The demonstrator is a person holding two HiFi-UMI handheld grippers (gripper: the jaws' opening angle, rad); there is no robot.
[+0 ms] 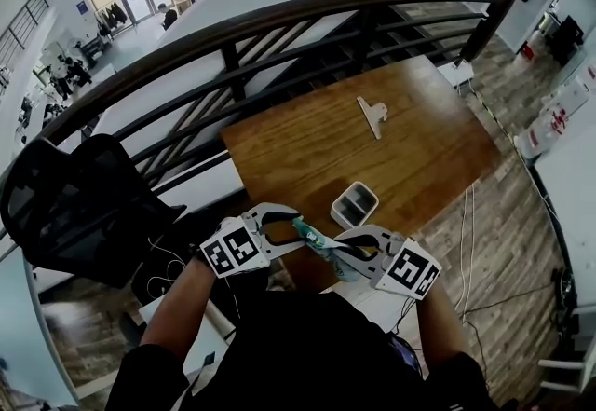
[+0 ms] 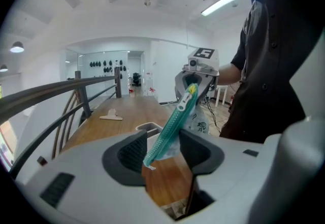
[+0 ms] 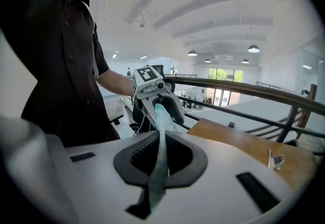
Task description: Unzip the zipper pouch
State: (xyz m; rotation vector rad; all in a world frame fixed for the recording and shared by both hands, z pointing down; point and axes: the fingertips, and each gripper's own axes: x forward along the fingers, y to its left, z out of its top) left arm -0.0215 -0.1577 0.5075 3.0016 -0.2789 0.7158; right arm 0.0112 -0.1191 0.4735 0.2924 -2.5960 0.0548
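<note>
No legible text, number or brand in any view.

- The left claw (image 1: 291, 227) and the right claw (image 1: 343, 249) each carry a cube with square black-and-white marker patterns. These are coded squares only, with no letters or digits.
- Zipper pouch (image 2: 172, 126), left gripper view: dark print (image 2: 201, 126) on its clear side, at 3 o'clock of the teal zipper. It is too blurred to read.
- Head view, 3 o'clock edge: white items with red marks (image 1: 559, 116). The marks are too small to read.
</note>
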